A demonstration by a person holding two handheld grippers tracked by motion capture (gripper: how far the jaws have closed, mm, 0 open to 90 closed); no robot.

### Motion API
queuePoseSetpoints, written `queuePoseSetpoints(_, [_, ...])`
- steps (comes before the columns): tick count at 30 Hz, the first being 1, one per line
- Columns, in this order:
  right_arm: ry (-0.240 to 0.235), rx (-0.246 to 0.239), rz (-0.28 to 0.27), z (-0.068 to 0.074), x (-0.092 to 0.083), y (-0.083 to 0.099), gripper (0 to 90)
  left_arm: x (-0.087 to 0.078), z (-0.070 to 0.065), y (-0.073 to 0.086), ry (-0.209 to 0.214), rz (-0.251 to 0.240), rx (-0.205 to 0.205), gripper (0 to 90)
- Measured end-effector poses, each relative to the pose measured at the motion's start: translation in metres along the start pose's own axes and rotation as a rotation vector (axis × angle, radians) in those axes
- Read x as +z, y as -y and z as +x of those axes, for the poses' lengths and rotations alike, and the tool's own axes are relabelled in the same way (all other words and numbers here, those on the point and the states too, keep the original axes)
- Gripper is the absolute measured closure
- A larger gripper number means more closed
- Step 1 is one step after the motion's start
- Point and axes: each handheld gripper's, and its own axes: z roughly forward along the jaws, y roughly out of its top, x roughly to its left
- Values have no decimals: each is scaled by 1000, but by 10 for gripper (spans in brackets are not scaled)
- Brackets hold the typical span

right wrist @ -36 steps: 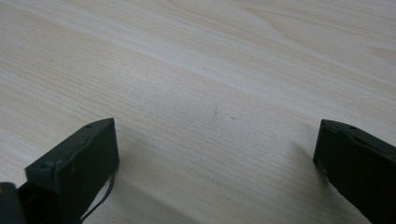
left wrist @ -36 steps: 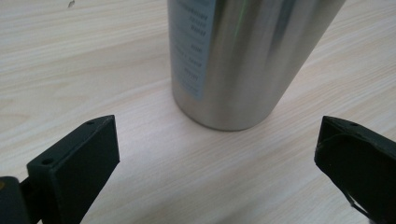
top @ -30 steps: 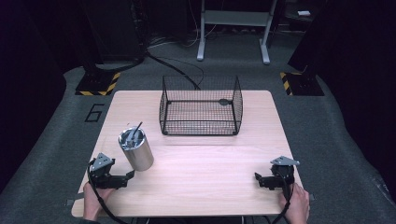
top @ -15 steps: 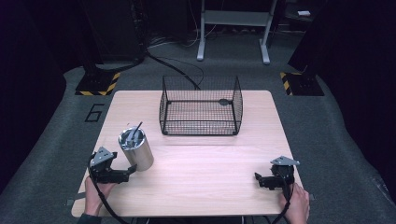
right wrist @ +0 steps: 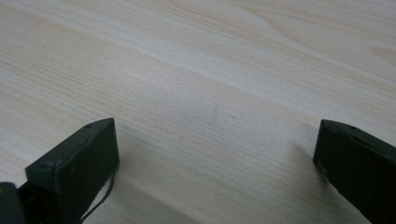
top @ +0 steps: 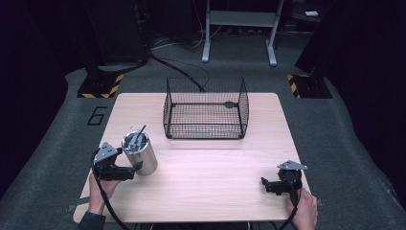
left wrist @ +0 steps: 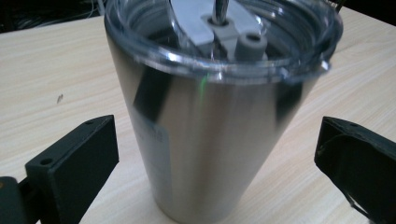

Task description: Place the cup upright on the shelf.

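Standing between the left gripper's [top: 136, 168] spread fingers, a steel tumbler [left wrist: 212, 121]; wire basket [top: 206, 109] behind; right gripper [top: 266, 184] spread.

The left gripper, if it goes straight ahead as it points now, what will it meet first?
Most likely the steel tumbler: it stands upright between the open jaws of the left gripper, close ahead, though the exact gap is unclear.

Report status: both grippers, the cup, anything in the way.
Left gripper open, fingers either side of steel cup, not touching. Right gripper open over bare table. Wire basket behind, clear.
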Motion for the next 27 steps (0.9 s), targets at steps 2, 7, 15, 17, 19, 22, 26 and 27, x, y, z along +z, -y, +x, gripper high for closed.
queuePoseSetpoints(2, [0, -2, -1, 0, 0, 0, 0, 1, 0, -3, 2, -4, -1, 0])
queuePoseSetpoints(7, [0, -2, 0, 0, 0, 0, 0, 5, 3, -11, 6, -19, 0, 0])
queuePoseSetpoints(15, [0, -2, -1, 0, 0, 0, 0, 11, 3, -21, 13, -58, -6, 0])
queuePoseSetpoints(17, [0, -2, -1, 0, 0, 0, 0, 12, 4, -23, 21, -55, -3, 0])
queuePoseSetpoints(19, [0, -3, -1, 0, 0, 0, 0, 14, 4, -25, 24, -60, -10, 0])
queuePoseSetpoints(22, [0, -1, 0, 0, 0, 0, 0, 17, 4, -26, 28, -67, -16, 0])
queuePoseSetpoints(26, [0, -3, 2, 0, 0, 0, 0, 20, 4, -28, 20, -68, -9, 0])
queuePoseSetpoints(27, [-1, -3, 2, 0, 0, 0, 0, 20, 4, -29, 16, -67, -5, 0])
